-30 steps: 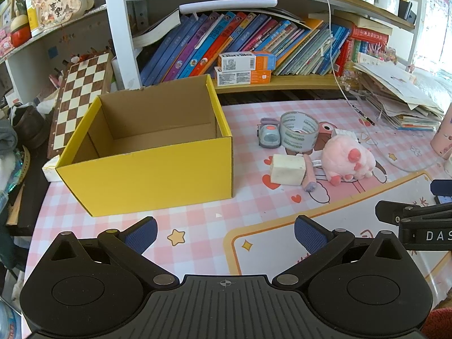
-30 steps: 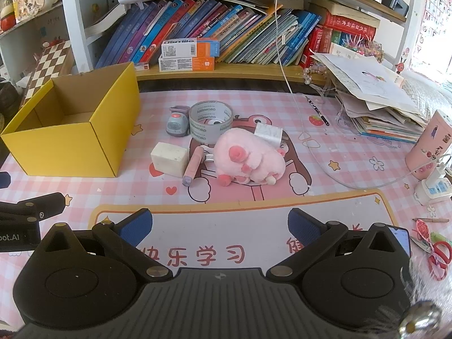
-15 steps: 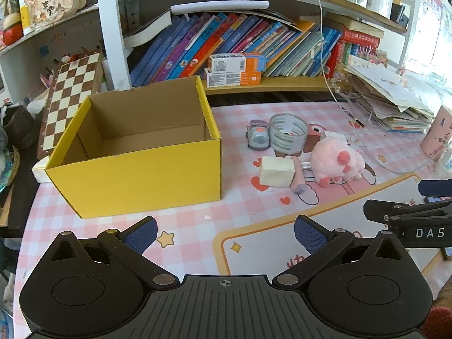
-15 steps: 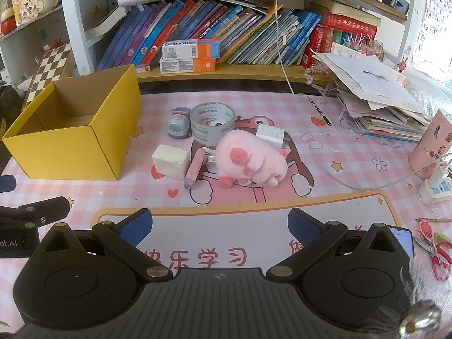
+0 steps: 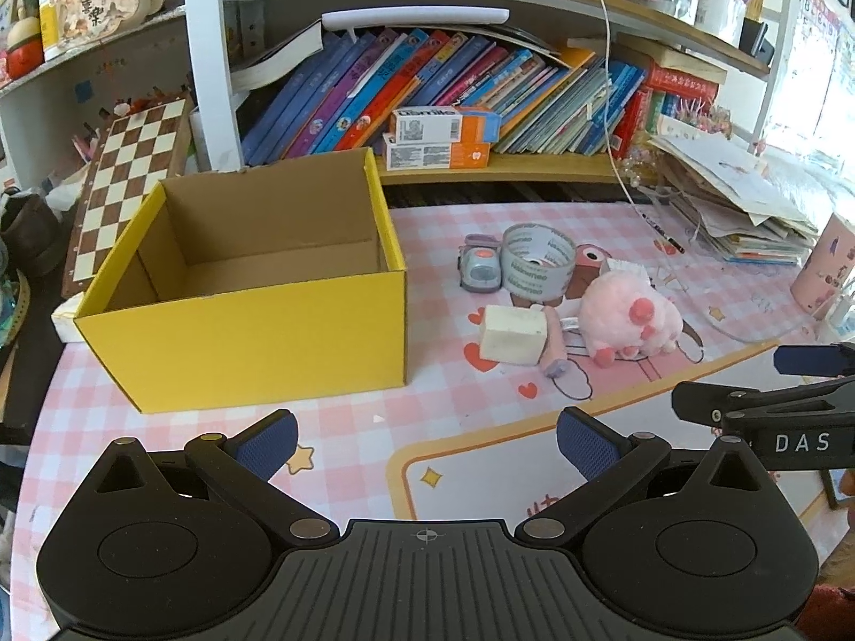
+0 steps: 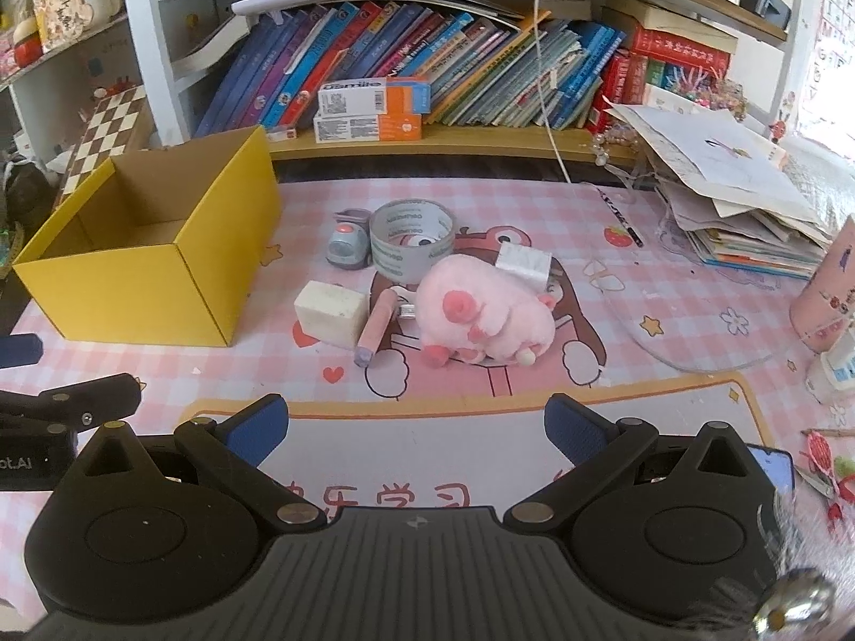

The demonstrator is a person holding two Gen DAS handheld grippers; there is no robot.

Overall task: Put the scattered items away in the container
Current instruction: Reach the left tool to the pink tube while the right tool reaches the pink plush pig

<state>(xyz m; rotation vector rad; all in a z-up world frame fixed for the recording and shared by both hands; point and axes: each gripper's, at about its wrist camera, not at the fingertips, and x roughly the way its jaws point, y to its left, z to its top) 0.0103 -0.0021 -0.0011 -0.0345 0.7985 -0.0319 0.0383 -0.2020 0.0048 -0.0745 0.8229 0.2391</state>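
Observation:
An open, empty yellow cardboard box (image 5: 251,331) (image 6: 155,288) stands at the left of the pink checked table. To its right lie a cream foam block (image 5: 512,333) (image 6: 331,312), a pink tube (image 5: 553,348) (image 6: 377,326), a pink plush pig (image 5: 625,315) (image 6: 481,315), a grey tape roll (image 5: 538,262) (image 6: 412,237), a small grey toy car (image 5: 480,270) (image 6: 348,247) and a small white block (image 6: 522,262). My left gripper (image 5: 426,440) is open and empty, in front of the box. My right gripper (image 6: 417,427) is open and empty, in front of the pig.
A bookshelf (image 5: 481,101) runs along the back. A chessboard (image 5: 128,181) leans at the back left. A paper stack (image 6: 748,213) and a pink cup (image 6: 825,299) sit at the right. Scissors (image 6: 825,470) and a phone (image 6: 769,470) lie near the right front.
Both grippers have drawn back and shifted slightly; the box and items appear a little farther away in the left view. Jaws stay open.

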